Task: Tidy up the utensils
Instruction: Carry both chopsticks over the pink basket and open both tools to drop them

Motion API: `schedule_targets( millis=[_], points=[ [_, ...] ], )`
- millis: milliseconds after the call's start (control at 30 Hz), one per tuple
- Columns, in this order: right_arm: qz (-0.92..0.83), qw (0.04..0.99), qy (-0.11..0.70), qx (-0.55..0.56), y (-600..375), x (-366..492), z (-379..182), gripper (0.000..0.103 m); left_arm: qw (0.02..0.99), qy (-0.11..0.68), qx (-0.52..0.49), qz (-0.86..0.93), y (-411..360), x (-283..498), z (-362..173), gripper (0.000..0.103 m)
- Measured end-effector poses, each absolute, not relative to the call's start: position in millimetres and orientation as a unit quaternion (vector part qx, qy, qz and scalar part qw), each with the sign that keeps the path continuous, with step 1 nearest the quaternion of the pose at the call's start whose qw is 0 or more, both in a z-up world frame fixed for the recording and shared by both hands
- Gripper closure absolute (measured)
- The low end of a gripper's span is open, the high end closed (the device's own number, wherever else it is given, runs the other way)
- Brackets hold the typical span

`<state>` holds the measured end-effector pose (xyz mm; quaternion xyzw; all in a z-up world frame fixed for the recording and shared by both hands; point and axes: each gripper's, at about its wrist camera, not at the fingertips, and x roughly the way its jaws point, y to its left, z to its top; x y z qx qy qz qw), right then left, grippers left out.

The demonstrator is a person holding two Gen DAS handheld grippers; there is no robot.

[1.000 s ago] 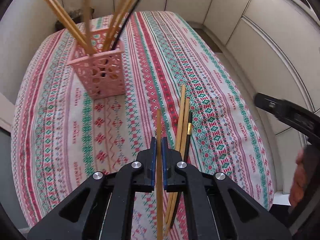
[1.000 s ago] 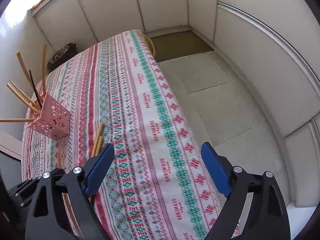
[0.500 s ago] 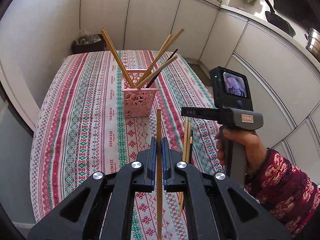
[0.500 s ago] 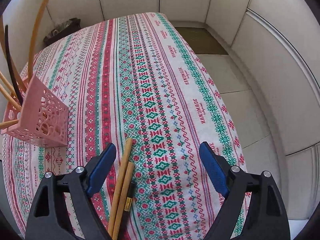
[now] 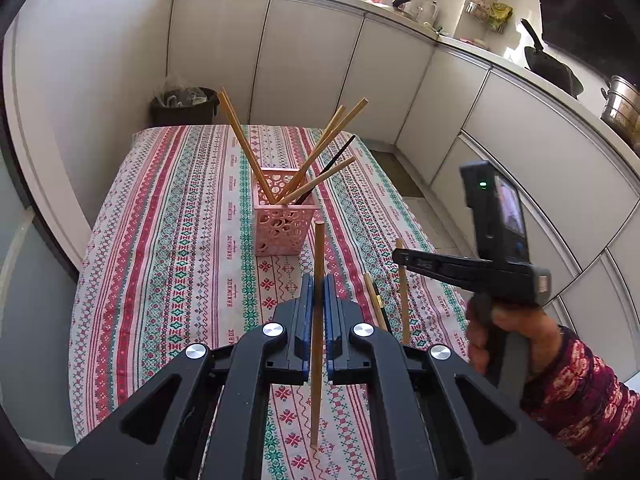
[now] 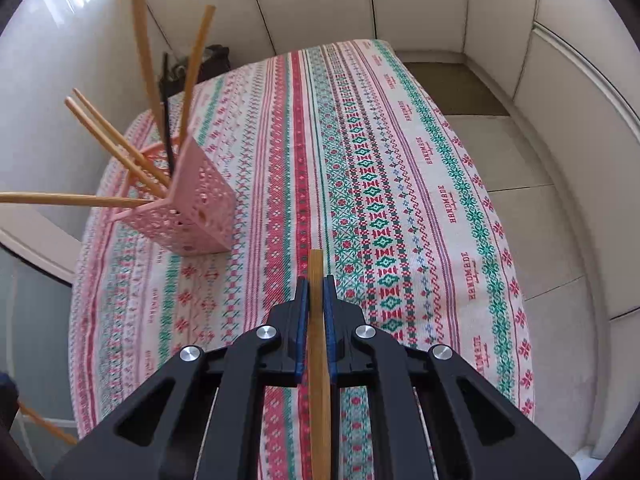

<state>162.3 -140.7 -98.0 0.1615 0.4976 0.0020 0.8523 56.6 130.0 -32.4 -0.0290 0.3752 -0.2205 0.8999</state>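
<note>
A pink perforated basket [image 5: 280,228] [image 6: 196,212] stands on the patterned tablecloth [image 5: 168,240] and holds several wooden chopsticks and a black one. My left gripper [image 5: 318,280] is shut on a wooden chopstick [image 5: 319,248], raised above the cloth short of the basket. To its right, my right gripper [image 5: 400,258] [image 6: 316,282] is closing its jaws, and the pads press on another wooden chopstick [image 6: 316,264] [image 5: 404,300]. One wooden chopstick [image 5: 372,296] and a black chopstick [image 5: 383,309] lie on the cloth between the two grippers.
A dark bin [image 5: 184,106] sits past the table's far end. White cabinets [image 5: 540,152] run along the back and right, with pots on the counter. Tiled floor [image 6: 532,184] lies beyond the table's right edge. A patterned sleeve [image 5: 580,380] holds the right gripper.
The right gripper swung over the loose chopsticks and closed from wide open onto one wooden chopstick. The left gripper rose and tilted up with its chopstick still held.
</note>
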Motion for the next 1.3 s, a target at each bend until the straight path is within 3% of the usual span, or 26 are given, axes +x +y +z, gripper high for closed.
schedule_targets(
  millis=[800,1300],
  points=[
    [0.063,0.908,0.392,0.138,-129.5,48.8,-1.3,0.095,0.918,0.316,-0.019,-0.239,110.9,28.5,22.5,0.099],
    [0.073,0.921,0.357,0.135,-139.6,43.9,49.0,0.095,0.955,0.235,0.017,-0.181,116.2,66.7,114.3,0.099]
  ],
)
